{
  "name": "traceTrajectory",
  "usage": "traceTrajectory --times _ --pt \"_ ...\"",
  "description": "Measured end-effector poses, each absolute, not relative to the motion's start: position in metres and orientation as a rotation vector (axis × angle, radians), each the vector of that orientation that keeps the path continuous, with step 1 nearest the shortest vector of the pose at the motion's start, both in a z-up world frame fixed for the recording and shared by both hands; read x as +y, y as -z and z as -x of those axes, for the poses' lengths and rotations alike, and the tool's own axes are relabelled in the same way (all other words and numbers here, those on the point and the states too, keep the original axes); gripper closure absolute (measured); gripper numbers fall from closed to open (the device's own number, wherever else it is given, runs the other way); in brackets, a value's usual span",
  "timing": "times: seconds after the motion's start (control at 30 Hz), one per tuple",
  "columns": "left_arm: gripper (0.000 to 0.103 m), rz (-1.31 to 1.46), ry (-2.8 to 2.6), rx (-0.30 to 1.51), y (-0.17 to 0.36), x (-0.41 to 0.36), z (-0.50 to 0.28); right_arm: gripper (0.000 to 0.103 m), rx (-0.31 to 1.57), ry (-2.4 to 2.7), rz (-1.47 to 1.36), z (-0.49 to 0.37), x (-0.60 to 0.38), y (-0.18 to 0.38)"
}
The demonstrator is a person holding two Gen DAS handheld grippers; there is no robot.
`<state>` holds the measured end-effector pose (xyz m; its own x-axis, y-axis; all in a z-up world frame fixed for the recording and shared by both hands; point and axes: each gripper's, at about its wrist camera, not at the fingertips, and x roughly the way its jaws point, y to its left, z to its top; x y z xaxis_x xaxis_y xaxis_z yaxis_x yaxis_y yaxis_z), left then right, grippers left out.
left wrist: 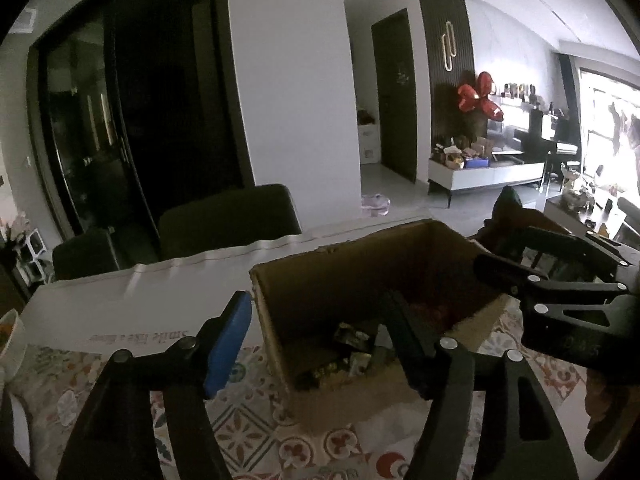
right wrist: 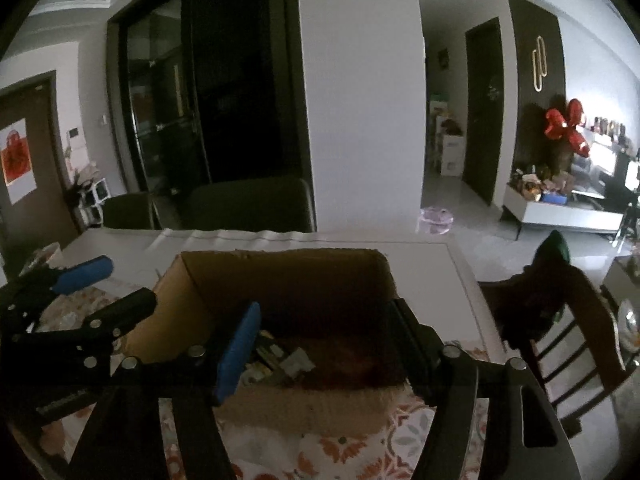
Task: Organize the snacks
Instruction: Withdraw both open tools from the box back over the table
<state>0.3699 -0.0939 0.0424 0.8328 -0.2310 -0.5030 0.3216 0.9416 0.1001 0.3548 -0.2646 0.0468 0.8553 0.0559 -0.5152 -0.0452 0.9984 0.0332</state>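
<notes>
An open cardboard box (left wrist: 320, 276) stands on the patterned tablecloth, and it also shows in the right wrist view (right wrist: 280, 272). Several dark snack packets (left wrist: 352, 344) lie on its floor; they show in the right wrist view (right wrist: 280, 360) too. My left gripper (left wrist: 316, 332) is open and empty, its fingers straddling the box's near left corner. My right gripper (right wrist: 324, 340) is open and empty over the box's near wall. The right gripper shows at the right in the left wrist view (left wrist: 560, 292); the left gripper shows at the left in the right wrist view (right wrist: 100, 284).
A white table (right wrist: 460, 264) carries a patterned cloth (left wrist: 260, 432). Dark chairs (left wrist: 228, 216) stand behind the table, and a wooden chair (right wrist: 560, 320) is at the right. A bowl (left wrist: 8, 340) sits at the table's left edge.
</notes>
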Motion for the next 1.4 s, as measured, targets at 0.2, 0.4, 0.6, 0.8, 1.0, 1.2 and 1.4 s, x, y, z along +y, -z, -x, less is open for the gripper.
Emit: traceTrajectory --times 0.2,0.4,0.6,0.8,1.0,1.2,1.4 --pt "0.031 -0.167 0.312 0.488 -0.049 -0.082 -0.327 0.024 0.517 -0.039 0.001 -0.321 -0.259 -0.055" --pt "0.030 -0.176 0.322 0.501 -0.043 -0.075 -0.283 0.023 0.503 -0.004 0.048 -0.273 -0.250 -0.059" --pt "0.030 -0.158 0.341 0.557 -0.038 -0.066 -0.242 0.023 0.479 0.016 0.085 -0.228 -0.243 -0.062" --pt "0.030 -0.148 0.370 0.589 -0.036 -0.062 -0.201 0.023 0.483 0.004 0.094 -0.187 -0.236 -0.064" --pt "0.030 -0.181 0.376 0.628 -0.024 -0.062 -0.166 0.023 0.524 0.002 0.113 -0.146 -0.232 -0.055" --pt "0.030 -0.196 0.393 0.695 -0.005 -0.067 -0.142 0.023 0.618 -0.010 0.125 -0.117 -0.234 -0.036" --pt "0.030 -0.200 0.396 0.767 0.018 -0.070 -0.132 0.023 0.733 -0.056 0.124 -0.101 -0.231 -0.013"
